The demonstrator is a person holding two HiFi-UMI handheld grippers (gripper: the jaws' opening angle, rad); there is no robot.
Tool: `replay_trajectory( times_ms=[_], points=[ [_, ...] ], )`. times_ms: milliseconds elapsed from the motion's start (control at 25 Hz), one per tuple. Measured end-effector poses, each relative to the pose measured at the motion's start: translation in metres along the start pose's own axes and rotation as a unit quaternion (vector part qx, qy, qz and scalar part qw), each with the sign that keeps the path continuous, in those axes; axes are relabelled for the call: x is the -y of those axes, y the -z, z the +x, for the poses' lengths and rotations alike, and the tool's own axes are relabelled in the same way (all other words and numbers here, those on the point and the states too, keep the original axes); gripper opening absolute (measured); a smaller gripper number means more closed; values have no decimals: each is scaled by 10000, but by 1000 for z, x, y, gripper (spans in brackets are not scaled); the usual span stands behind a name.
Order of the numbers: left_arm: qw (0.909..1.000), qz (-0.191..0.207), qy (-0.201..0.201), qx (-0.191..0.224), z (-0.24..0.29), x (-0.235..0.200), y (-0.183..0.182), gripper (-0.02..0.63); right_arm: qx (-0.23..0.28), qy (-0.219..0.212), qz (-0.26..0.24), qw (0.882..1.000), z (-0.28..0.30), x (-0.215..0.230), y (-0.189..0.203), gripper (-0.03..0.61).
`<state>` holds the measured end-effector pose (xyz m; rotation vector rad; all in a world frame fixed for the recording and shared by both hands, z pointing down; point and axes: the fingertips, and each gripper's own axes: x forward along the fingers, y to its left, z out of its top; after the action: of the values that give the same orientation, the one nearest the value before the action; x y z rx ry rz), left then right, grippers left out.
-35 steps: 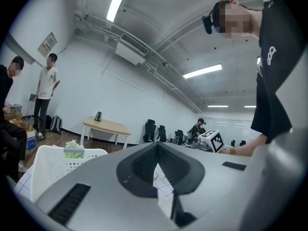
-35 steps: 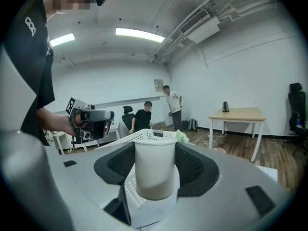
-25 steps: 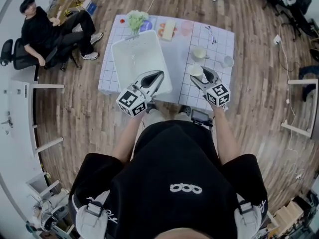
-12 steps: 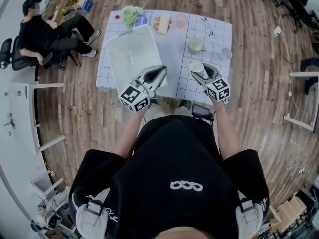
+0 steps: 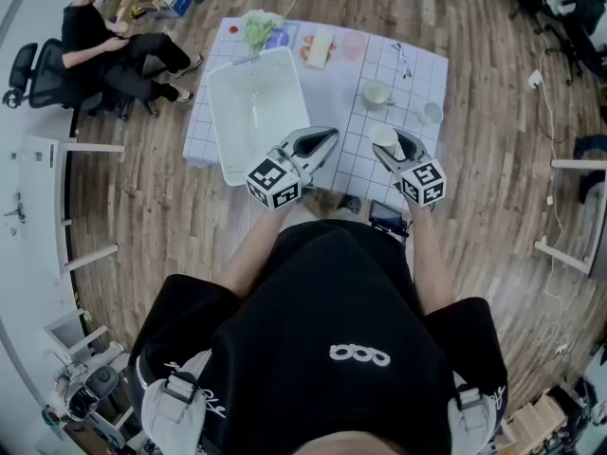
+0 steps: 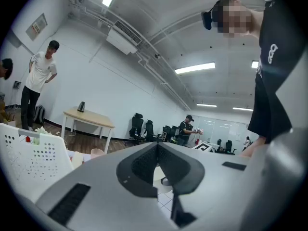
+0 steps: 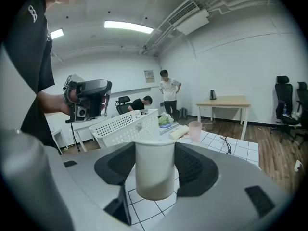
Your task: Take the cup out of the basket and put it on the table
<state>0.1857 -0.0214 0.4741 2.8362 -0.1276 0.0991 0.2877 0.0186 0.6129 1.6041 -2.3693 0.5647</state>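
One white cup stands upright, clamped between the pads of the right hand-held gripper, above the near edge of the gridded bench, outside the white basket and to its right. The left hand-held gripper, at the basket's near right corner, has its jaws closed together with nothing between them.

Ceiling strip lights flood the room evenly; fisheye curvature bends edges, black corners ringing both gripper views.
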Motion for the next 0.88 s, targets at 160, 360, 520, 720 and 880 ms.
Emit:
replay_trajectory(
  times_ms=[160,360,520,720,880],
  points=[
    [10000,4,-32,41,5,7,2,8,39,-44,-13,10000,-5,4,-3,257],
    [9998,16,-158,105,8,9,3,8,80,-150,-98,9998,-10,5,-8,256],
    [9996,20,-246,152,9,10,3,8,74,-204,-121,9997,-13,7,-7,256],
    [9994,13,-299,196,8,13,5,8,55,-238,-157,9996,-17,8,-5,256],
    [9993,11,-321,212,7,14,6,8,40,-240,-175,9996,-17,8,-4,256]
  ],
)
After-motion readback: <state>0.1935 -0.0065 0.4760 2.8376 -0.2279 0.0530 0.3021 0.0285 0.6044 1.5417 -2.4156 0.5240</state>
